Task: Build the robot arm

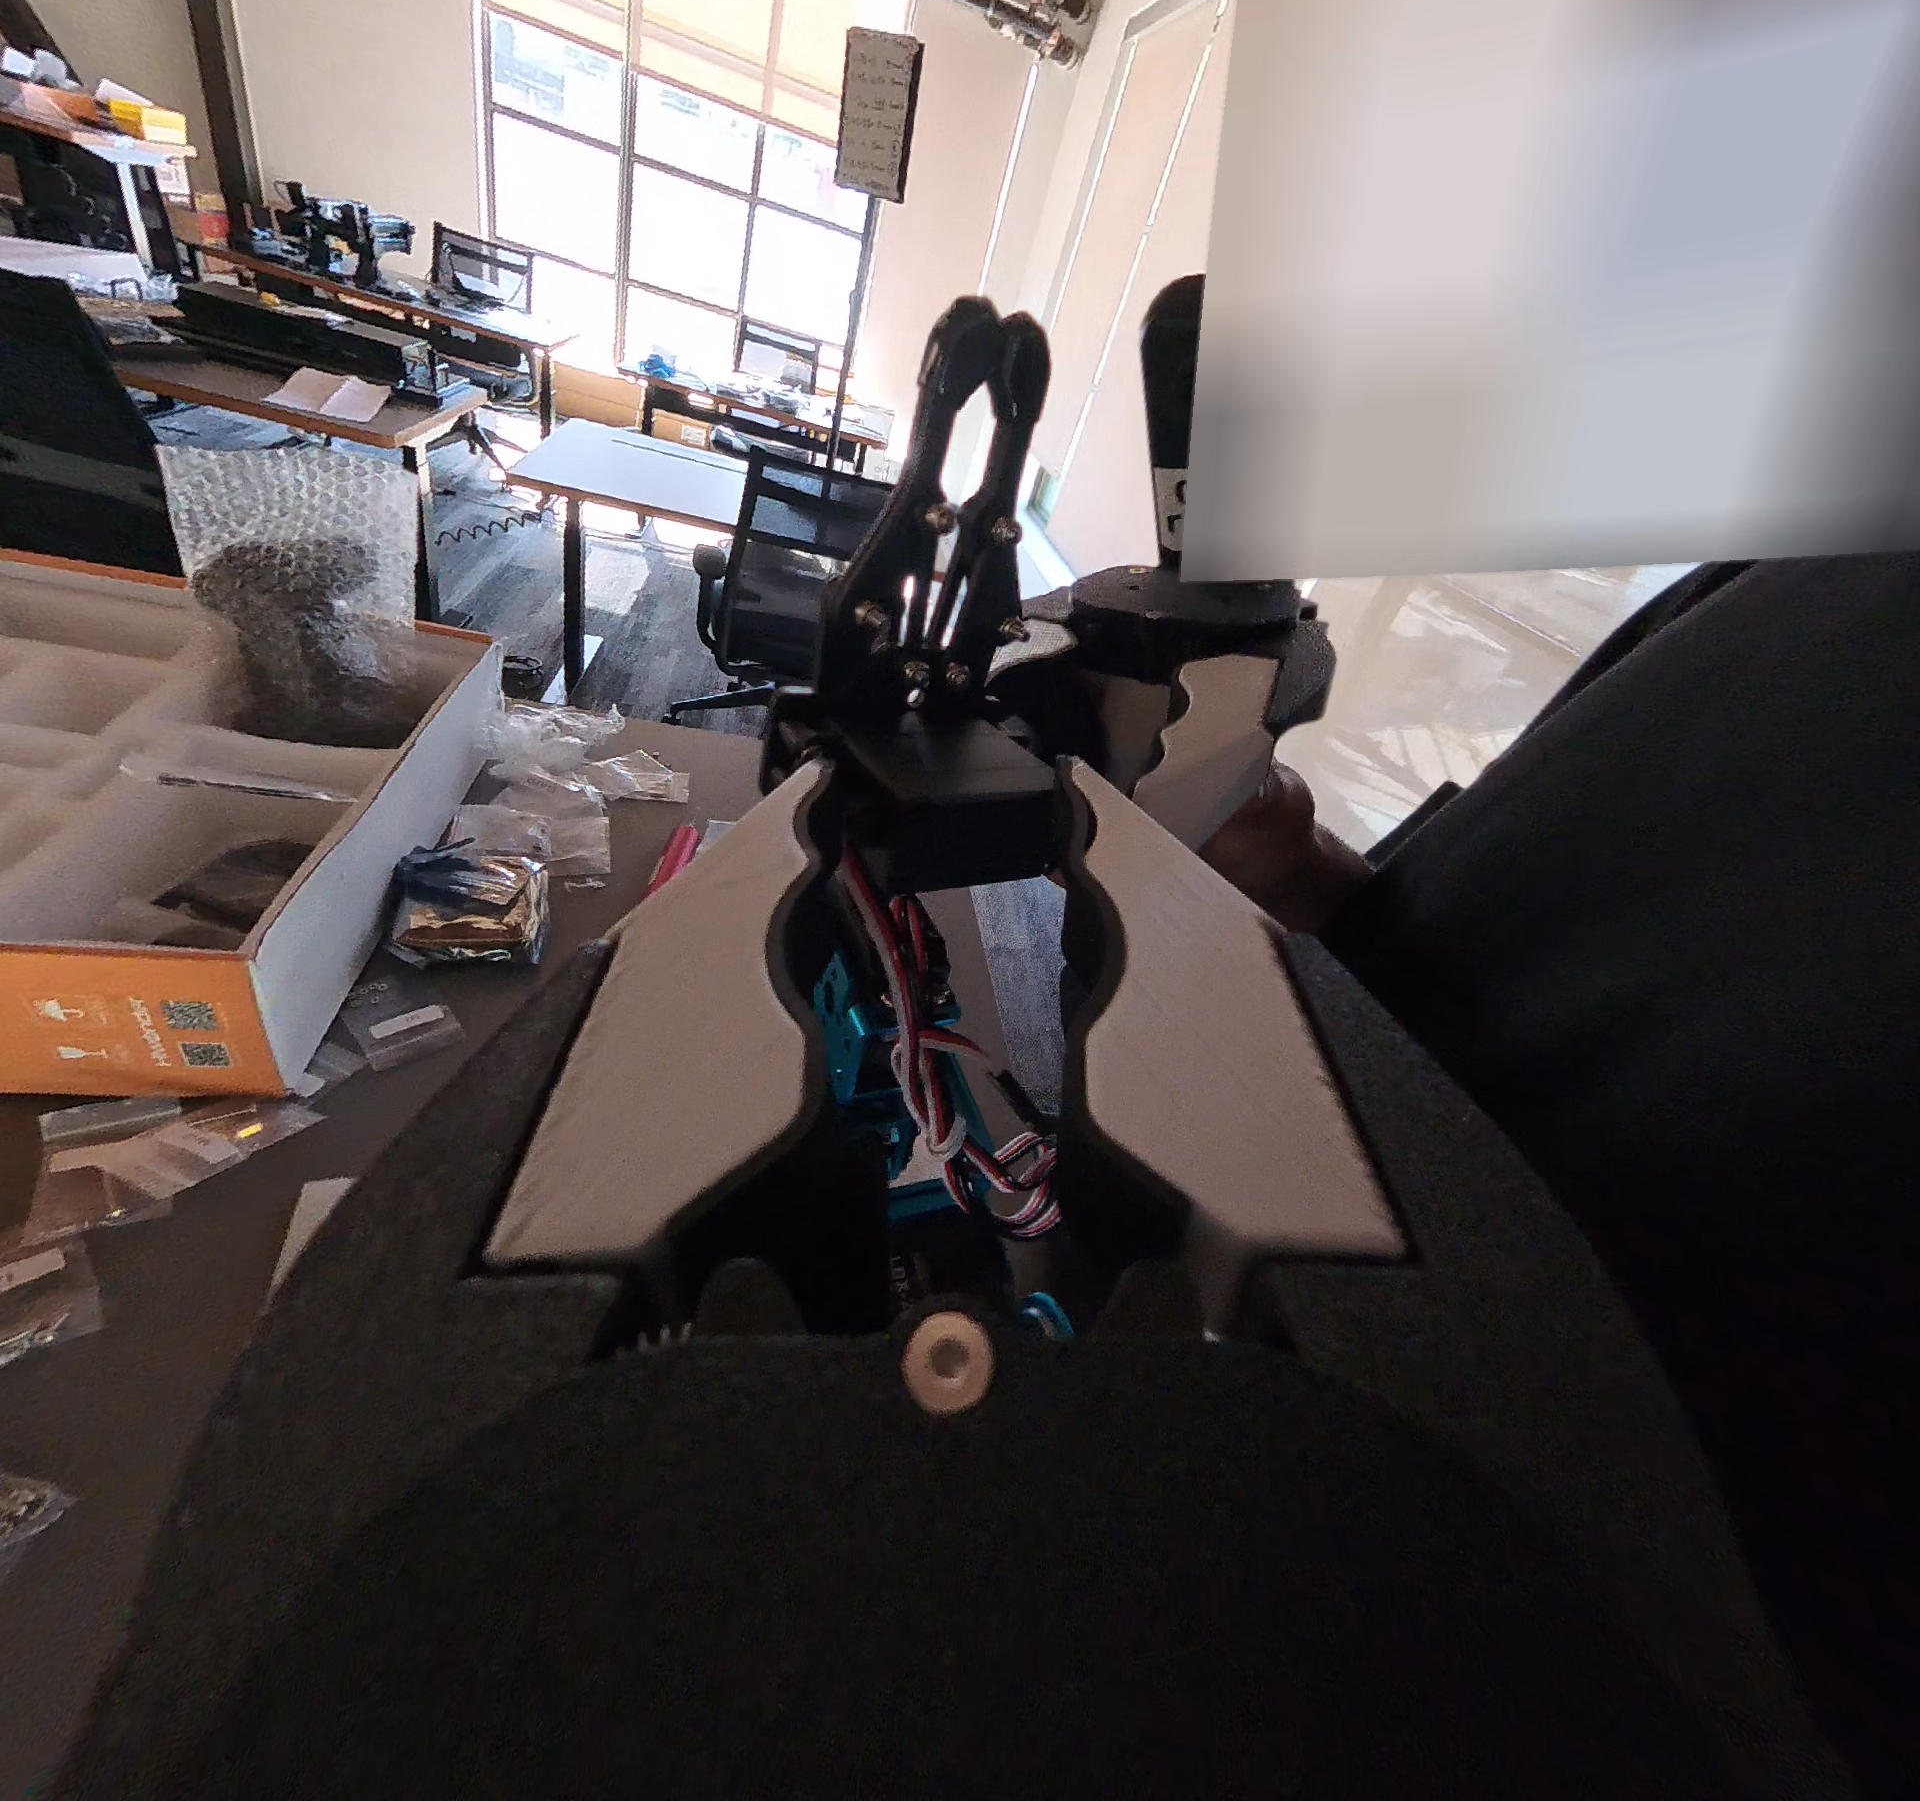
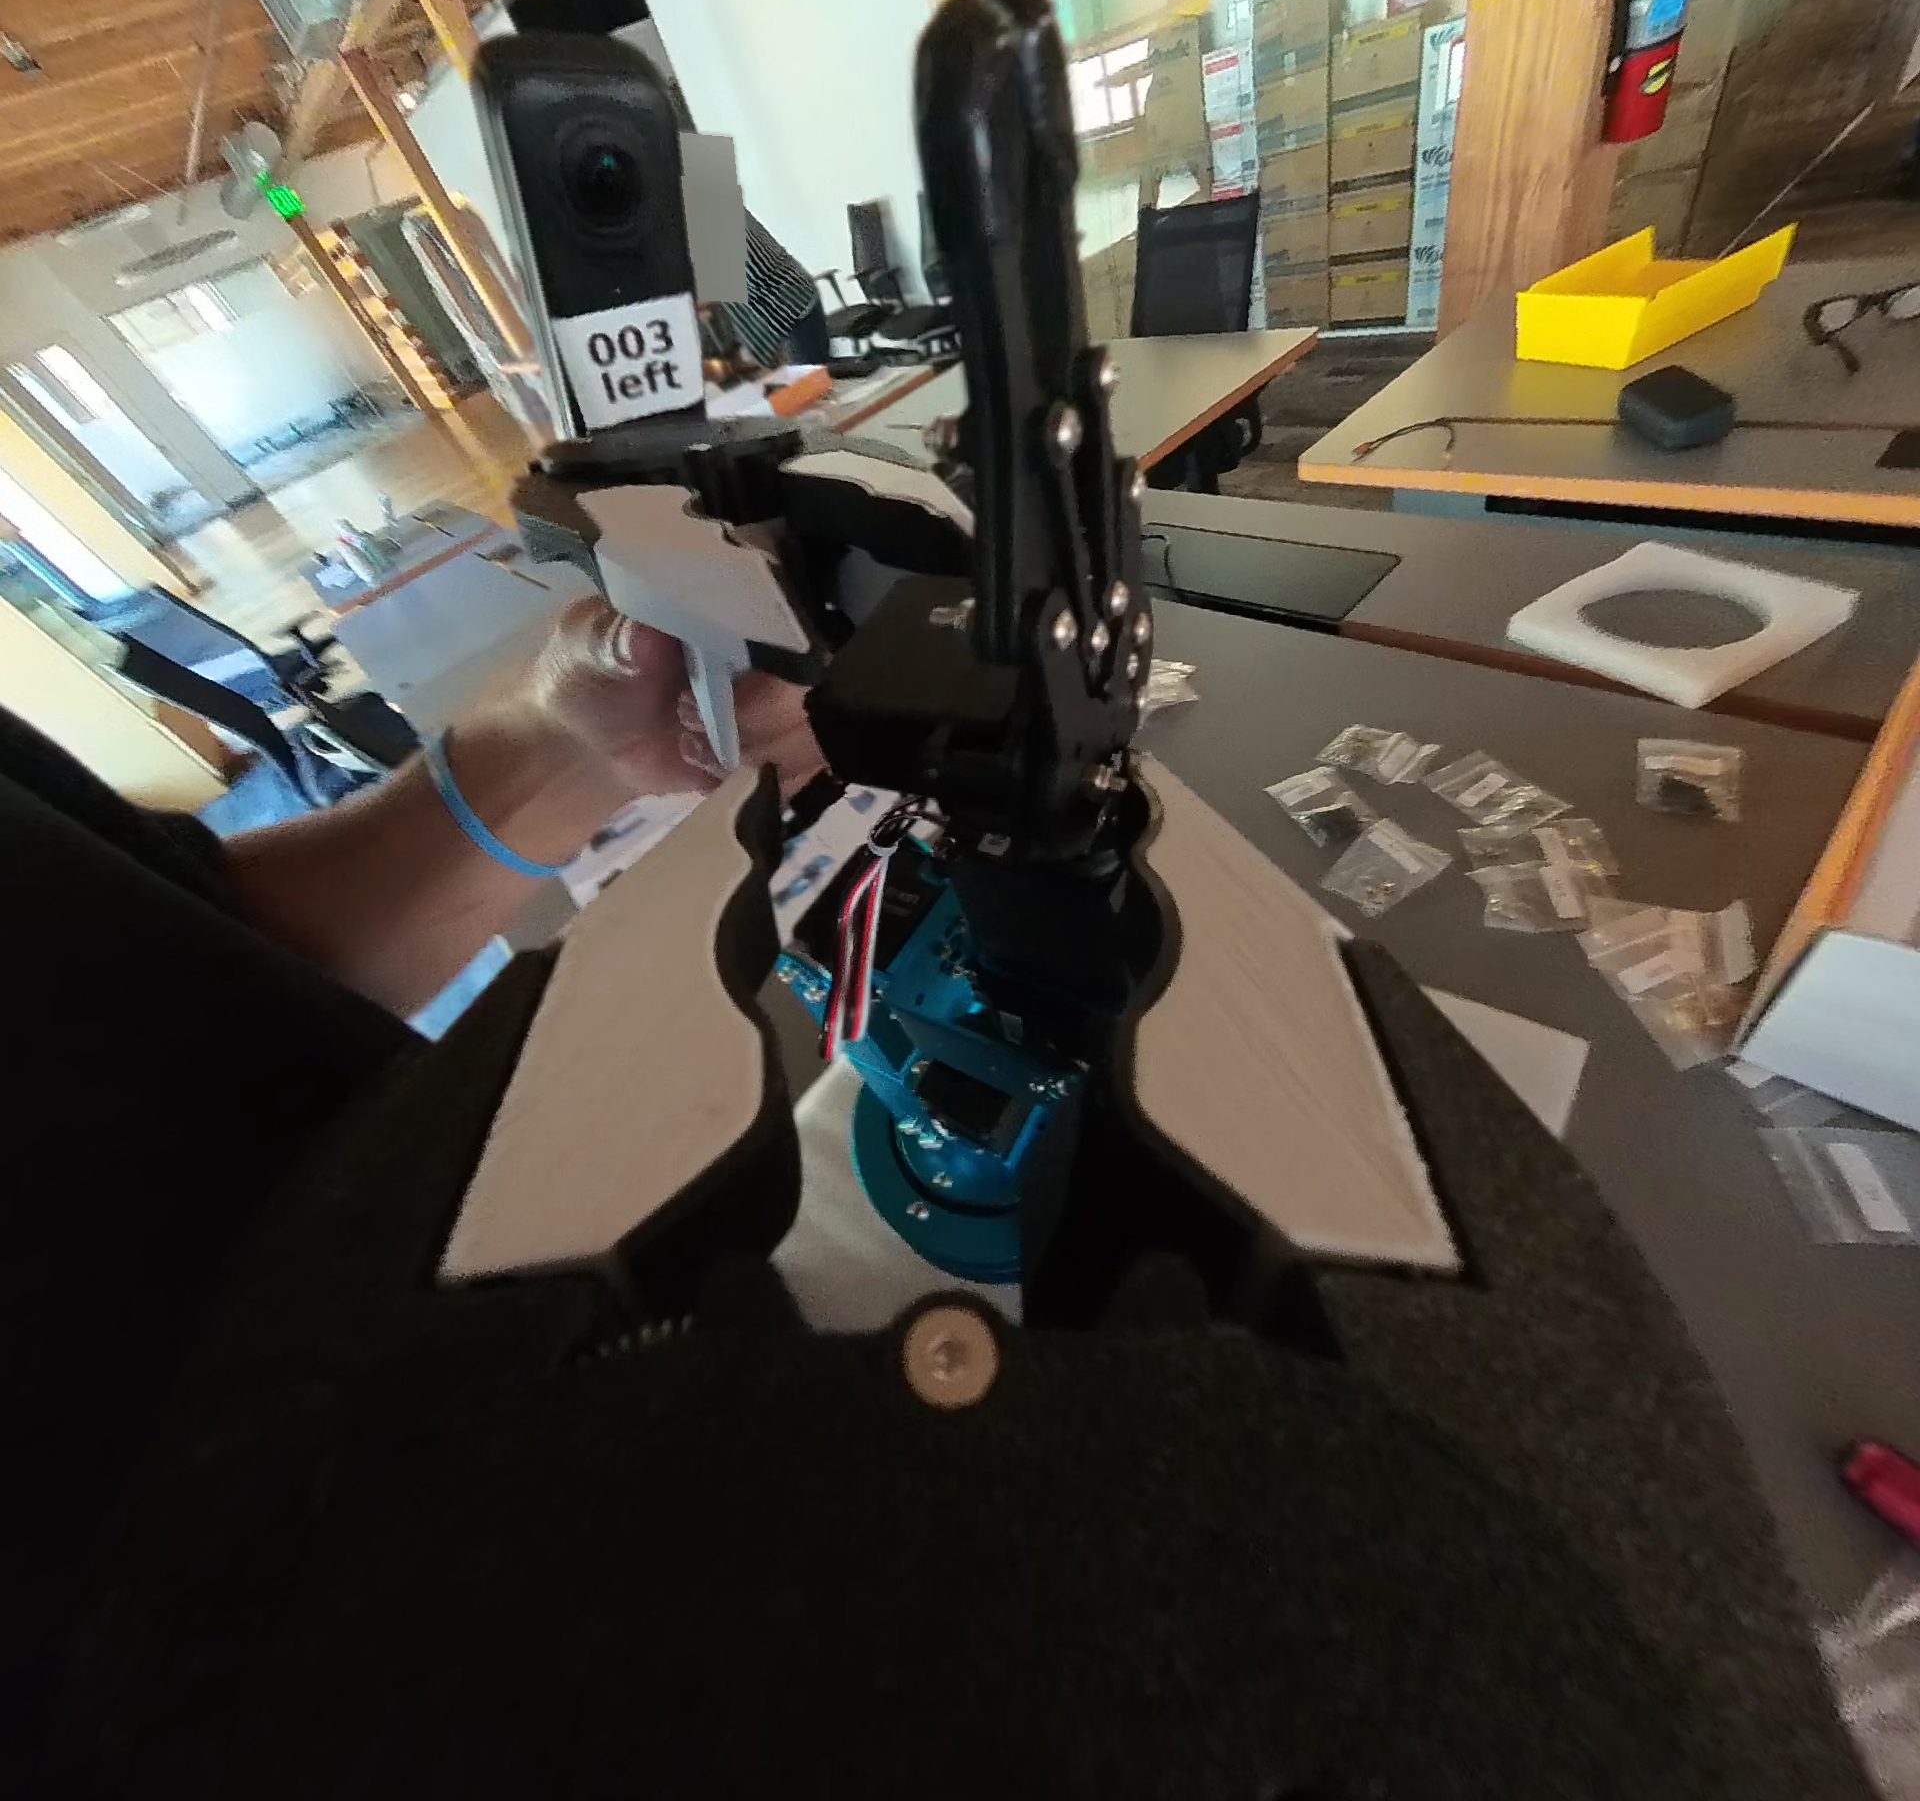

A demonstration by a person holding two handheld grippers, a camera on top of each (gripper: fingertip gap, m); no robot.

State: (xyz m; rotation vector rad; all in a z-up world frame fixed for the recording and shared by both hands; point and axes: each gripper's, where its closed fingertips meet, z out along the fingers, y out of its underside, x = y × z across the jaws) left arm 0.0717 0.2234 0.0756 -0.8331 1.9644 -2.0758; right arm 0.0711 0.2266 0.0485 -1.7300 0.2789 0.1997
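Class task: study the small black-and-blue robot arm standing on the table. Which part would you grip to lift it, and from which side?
Probably grip the small robot arm at its black servo block, pinching its flat left and right faces. The left gripper already brackets it there. Avoid the thin claw above and the loose wires below, beside the blue brackets.

Dark table (image 2: 1351,712): small plastic bags (image 2: 1455,847), white foam ring (image 2: 1683,624), orange-sided box (image 1: 249,878).

The small robot arm (image 1: 940,608) stands on the table (image 1: 156,1336) between both grippers; the open box (image 1: 312,868) lies left of it, small bags (image 2: 1455,837) right
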